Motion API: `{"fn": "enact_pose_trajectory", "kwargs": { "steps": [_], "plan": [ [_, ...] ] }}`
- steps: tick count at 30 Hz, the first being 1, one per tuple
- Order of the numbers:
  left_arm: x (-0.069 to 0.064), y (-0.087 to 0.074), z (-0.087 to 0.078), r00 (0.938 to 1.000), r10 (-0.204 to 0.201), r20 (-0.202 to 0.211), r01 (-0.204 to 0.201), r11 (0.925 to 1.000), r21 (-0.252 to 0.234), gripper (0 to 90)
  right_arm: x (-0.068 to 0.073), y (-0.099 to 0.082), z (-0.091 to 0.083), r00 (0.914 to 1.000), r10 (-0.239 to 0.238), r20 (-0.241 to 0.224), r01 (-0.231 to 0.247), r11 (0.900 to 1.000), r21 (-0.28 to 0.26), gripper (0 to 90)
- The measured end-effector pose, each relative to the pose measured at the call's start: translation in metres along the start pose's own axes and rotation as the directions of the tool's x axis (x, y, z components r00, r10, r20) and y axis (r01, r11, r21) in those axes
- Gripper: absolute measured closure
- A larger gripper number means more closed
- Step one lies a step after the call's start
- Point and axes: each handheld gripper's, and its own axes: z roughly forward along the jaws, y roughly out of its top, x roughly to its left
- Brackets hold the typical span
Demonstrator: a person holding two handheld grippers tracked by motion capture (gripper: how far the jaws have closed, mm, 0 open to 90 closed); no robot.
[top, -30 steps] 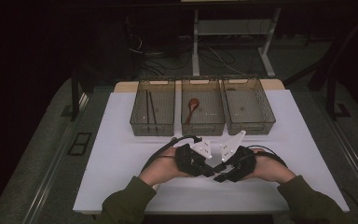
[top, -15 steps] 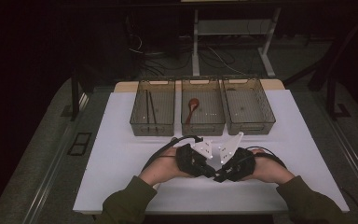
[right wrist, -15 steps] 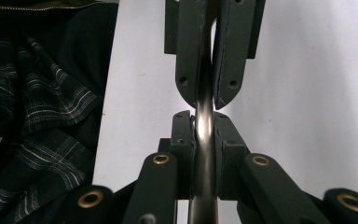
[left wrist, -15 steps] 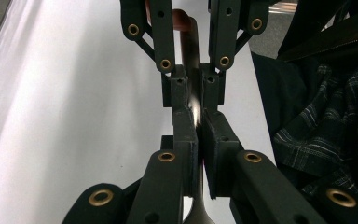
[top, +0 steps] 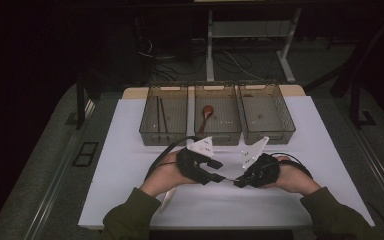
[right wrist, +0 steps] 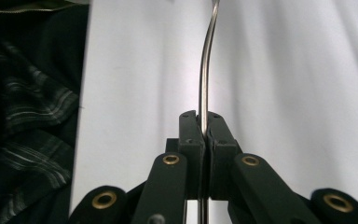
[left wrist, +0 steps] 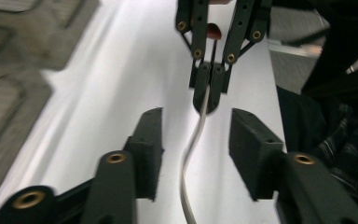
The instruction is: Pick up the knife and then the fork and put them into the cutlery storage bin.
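- Utensil handle (right wrist: 204,70), thin, bent metal, ran from between the right gripper's (right wrist: 200,125) clamped jaws toward the left gripper (left wrist: 196,140).
- Its 2 jaws stood apart, flanking the handle untouched, probably mid-handover.

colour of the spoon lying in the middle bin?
Reddish-brown: the spoon in the middle bin, best in the high view.

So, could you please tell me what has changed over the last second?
The two claws have drawn slightly apart: the left claw now stands open around the thin metal utensil, while the right claw grips its other end. The three trays, the chopsticks and the wooden spoon stayed put.
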Motion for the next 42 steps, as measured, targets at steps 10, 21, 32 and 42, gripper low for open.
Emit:
{"fn": "enact_pose_trajectory", "kwargs": {
  "steps": [10, 21, 32, 42],
  "plan": [
    [0.004, -0.048, -0.046, 0.9751, -0.162, -0.152, 0.140, 0.9799, -0.142, 36.3, -0.025, -0.031, -0.023, 0.9836, 0.154, 0.095, -0.155, 0.9879, 0.006, 86.0],
    [-0.010, -0.109, -0.057, 0.8866, -0.352, -0.300, 0.292, 0.9294, -0.225, 14.9, -0.062, -0.041, -0.074, 0.9103, 0.350, 0.221, -0.337, 0.9368, -0.095, 85.9],
    [-0.021, -0.125, -0.048, 0.8453, -0.375, -0.381, 0.319, 0.9256, -0.204, 0.0, -0.133, -0.053, -0.104, 0.7202, 0.597, 0.353, -0.569, 0.7997, -0.192, 85.8],
    [-0.022, -0.125, -0.045, 0.8482, -0.367, -0.382, 0.321, 0.9299, -0.179, 0.0, -0.181, -0.057, -0.086, 0.6356, 0.667, 0.389, -0.641, 0.7368, -0.216, 73.2]
  ]
}}
